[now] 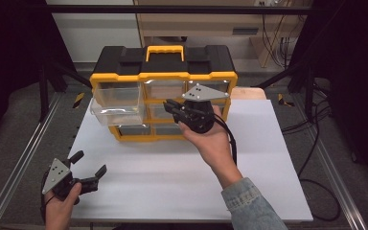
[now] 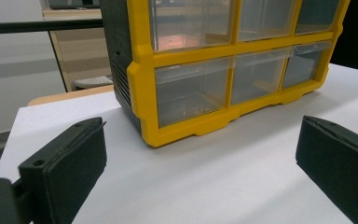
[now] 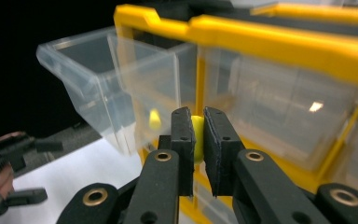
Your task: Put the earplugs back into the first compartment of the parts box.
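Right gripper (image 3: 196, 140) clamped on a small yellow object (image 3: 197, 135), pinched between its pads at the tips. Just past the tips: pulled-out clear drawer (image 3: 116, 84) of the yellow-and-black organizer (image 1: 163, 76), tilted forward. Right hand (image 1: 211, 136) raised in front of the organizer, jaws aimed toward the drawer. Left gripper (image 1: 88, 170) spread wide, nothing between the jaws, held low near the white table (image 1: 172, 177) corner, well apart from the organizer. The high view hides the yellow object; the right gripper view shows it.
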